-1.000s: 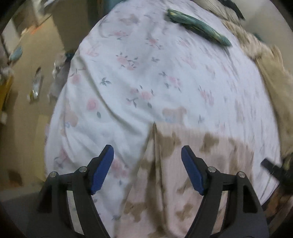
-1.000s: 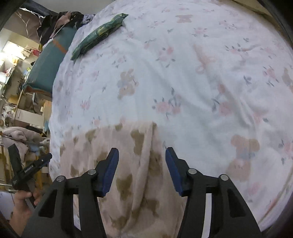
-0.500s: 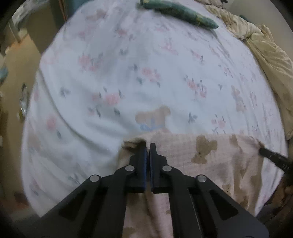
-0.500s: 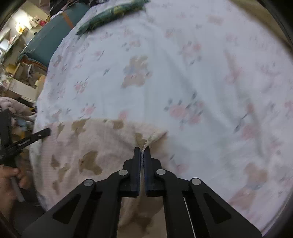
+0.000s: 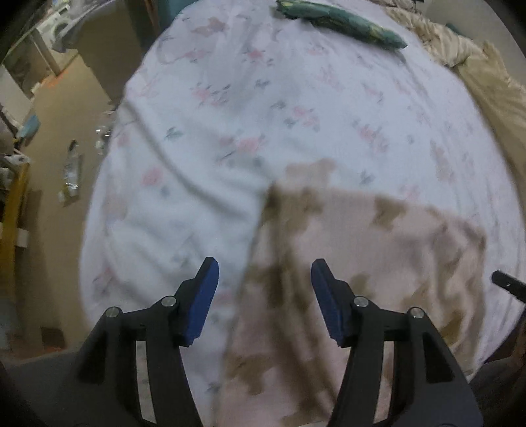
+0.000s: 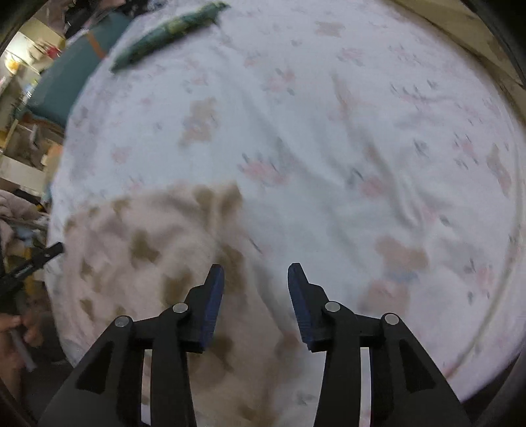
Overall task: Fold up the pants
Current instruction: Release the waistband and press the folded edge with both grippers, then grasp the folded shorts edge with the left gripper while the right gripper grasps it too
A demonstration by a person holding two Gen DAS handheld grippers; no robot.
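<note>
The pants (image 5: 361,262) are pale pink with brown bear shapes and lie spread on the near part of a white floral bedsheet (image 5: 263,115). My left gripper (image 5: 263,279) is open and empty, hovering over their left edge. In the right wrist view the pants (image 6: 148,256) fill the lower left. My right gripper (image 6: 256,279) is open and empty over their right edge. The other gripper's tip shows at each view's side edge (image 5: 508,284) (image 6: 33,262).
A long dark green object (image 5: 338,23) lies at the far end of the bed, also in the right wrist view (image 6: 164,36). A beige blanket (image 5: 486,82) is bunched at the right. Floor clutter (image 5: 70,170) lies left of the bed.
Both grippers were shut on the pants' far corners half a second ago. They have let go, opened and pulled back. The pants' edge now lies flat on the sheet.
</note>
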